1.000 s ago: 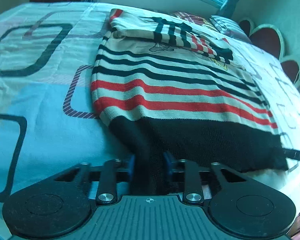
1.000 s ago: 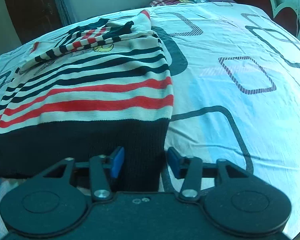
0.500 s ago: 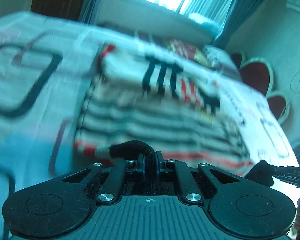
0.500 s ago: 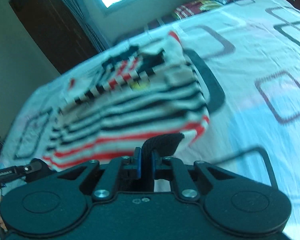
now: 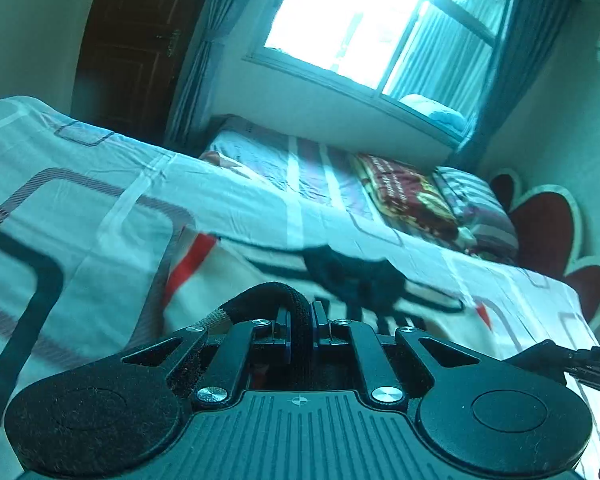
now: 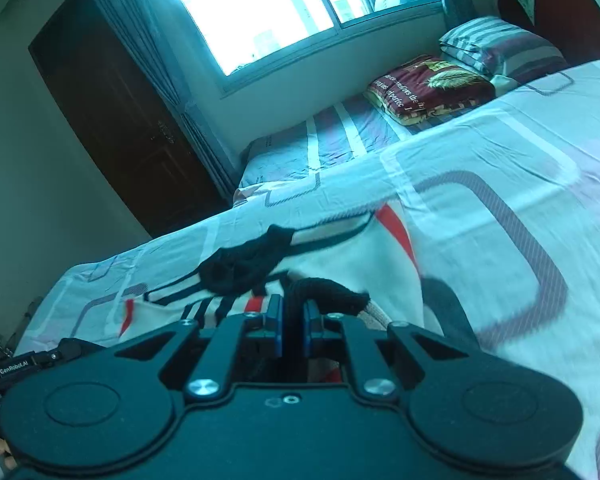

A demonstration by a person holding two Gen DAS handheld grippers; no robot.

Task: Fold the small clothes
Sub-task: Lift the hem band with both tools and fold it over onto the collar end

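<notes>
Two claws, both clamped on the black hem band of the striped sweater [image 5: 236, 276]: the left claw [image 5: 300, 334] pinches a thick roll of black knit between its blue pads, and the right claw [image 6: 292, 326] pinches the other hem corner the same way. Neither is empty, neither is open.

Sweater lies on the bed [image 5: 80, 216], on the patterned sheet, neckline end away from the claws. The hem is raised off the sheet and held over the sweater body, near the dark patch around the collar [image 6: 246, 262] (motion blur here, so I cannot tell exactly where the edge sits or whether it touches).

Progress, as a judgement: mid-fold. The bottom-to-top fold looks underway but not laid down; the hem is not yet released. What looks like a striped sleeve [image 6: 216, 308] lies across the chest, so a sleeve tuck may already be done, though the blur makes that unsure. Left to do: set the hem down near the collar, let go, square the edges, maybe one more fold.

Containers: none visible, no basket, box or drawer. Only a folded dark-red blanket [image 6: 430, 84] and a striped pillow [image 6: 496, 42] at the head of the bed, well apart from the sweater.
</notes>
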